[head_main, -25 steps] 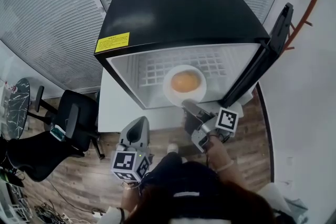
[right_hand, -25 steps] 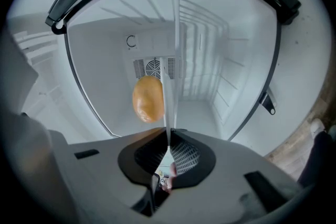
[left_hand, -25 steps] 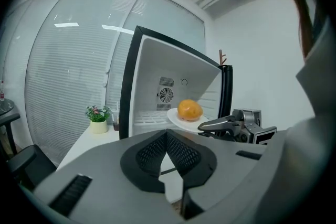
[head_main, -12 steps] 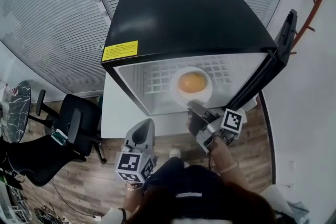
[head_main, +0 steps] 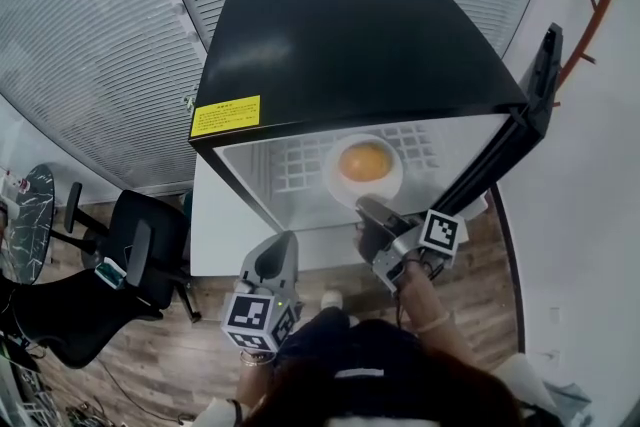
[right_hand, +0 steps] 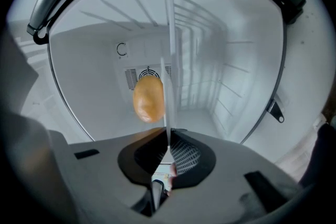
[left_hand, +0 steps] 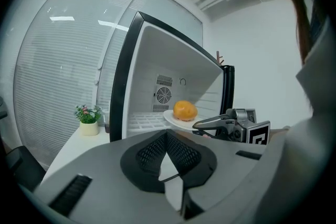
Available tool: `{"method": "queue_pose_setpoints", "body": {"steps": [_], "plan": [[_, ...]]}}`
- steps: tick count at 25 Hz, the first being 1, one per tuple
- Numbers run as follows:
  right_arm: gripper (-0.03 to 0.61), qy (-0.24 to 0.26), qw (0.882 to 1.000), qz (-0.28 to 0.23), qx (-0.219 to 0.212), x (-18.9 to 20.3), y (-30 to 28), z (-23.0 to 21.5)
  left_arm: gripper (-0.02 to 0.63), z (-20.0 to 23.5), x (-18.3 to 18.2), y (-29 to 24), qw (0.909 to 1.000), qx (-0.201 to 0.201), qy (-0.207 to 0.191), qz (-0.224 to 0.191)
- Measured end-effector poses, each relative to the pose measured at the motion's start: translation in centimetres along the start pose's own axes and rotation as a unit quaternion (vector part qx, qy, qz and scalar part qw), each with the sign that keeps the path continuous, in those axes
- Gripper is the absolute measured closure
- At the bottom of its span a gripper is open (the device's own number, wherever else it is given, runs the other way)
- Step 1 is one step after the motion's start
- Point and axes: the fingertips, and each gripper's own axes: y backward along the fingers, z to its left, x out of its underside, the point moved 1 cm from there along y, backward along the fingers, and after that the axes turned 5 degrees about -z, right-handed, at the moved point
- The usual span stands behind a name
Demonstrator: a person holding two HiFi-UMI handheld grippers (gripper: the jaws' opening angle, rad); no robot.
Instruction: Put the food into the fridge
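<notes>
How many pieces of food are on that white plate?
1: a round orange food piece in the middle of the plate, which the right gripper holds at the open fridge. None looks hidden.

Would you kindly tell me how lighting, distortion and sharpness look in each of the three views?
Head view: wide-angle bowing of the blinds, soft sheen on the fridge top, bright interior. Left gripper view: fisheye with black corners, foreground slightly soft. Right gripper view: same vignette, white interior nearly washed out, plate edge-on.
</notes>
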Motion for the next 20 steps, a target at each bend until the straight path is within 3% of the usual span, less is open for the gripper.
{"method": "queue_pose_setpoints", "body": {"steps": [20], "plan": [[0.549, -0.018, 1.000, -0.011, -0.007, -1.8, -2.2, 0.6, 0.614, 0.8, 0.2, -1.9, 0.9998, 0.018, 0.003, 0.006]]}}
